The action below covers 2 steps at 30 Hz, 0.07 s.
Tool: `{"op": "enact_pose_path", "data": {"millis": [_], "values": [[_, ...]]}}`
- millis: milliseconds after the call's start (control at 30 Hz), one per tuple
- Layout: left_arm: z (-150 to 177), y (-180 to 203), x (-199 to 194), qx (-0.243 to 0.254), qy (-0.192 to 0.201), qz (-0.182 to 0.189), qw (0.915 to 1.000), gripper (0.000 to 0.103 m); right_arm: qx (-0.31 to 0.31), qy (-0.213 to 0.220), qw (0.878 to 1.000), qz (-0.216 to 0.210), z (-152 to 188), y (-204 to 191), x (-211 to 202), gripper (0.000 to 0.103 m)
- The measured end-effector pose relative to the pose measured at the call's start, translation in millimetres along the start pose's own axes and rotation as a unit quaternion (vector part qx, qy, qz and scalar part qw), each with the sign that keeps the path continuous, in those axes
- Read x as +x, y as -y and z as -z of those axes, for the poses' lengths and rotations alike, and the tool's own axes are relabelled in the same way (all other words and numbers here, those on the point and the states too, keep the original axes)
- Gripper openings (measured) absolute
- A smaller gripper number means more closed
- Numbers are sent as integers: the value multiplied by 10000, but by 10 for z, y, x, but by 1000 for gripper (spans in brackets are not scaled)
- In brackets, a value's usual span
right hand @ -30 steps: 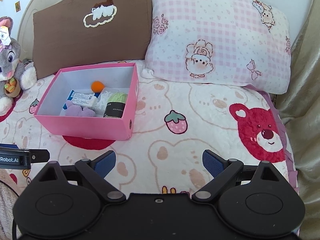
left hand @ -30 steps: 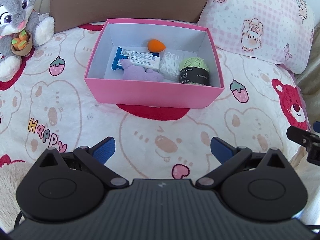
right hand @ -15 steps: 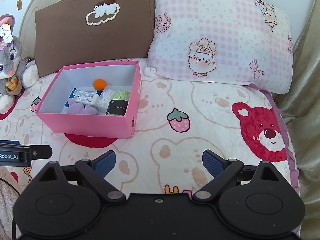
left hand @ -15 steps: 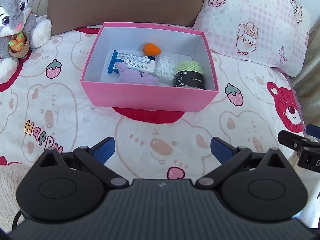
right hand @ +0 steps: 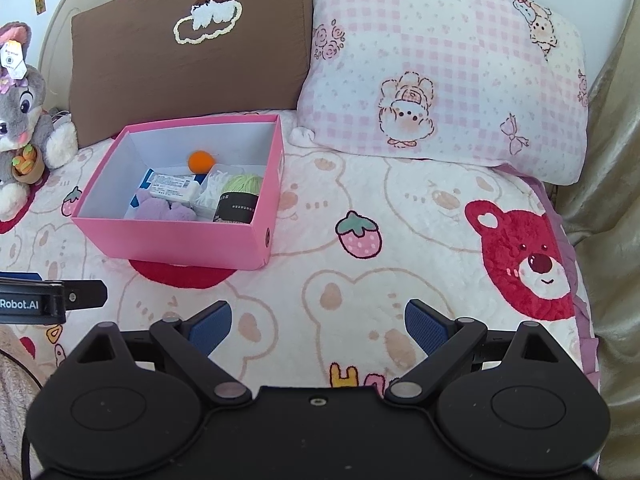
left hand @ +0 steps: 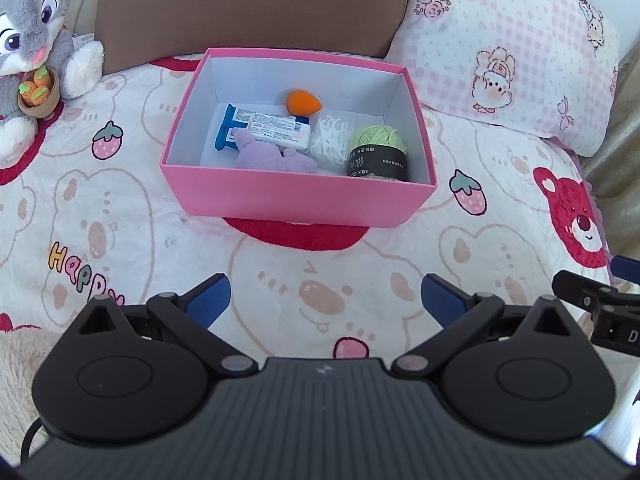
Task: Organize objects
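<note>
We have drawn both grippers, left gripper [left hand: 323,298] and right gripper [right hand: 316,322], back from the pink box [left hand: 296,196] ahead, fingers wide and empty, so organizing looks finished.

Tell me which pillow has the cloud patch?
The brown pillow, left of the pink checked pillow, directly behind the pink box. The pink one shows printed animals instead.
</note>
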<state>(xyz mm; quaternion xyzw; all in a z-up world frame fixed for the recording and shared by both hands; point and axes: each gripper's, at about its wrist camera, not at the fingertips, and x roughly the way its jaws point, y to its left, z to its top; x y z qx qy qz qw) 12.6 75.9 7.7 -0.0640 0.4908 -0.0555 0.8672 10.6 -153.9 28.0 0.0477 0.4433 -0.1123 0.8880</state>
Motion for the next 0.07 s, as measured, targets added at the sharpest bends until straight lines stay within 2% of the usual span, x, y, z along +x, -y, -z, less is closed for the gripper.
{"op": "enact_pose_path", "data": {"millis": [67], "values": [[-3, 3, 10, 44, -23, -14, 10000, 103, -5, -7, 10000, -11, -3, -3, 0, 96]]}}
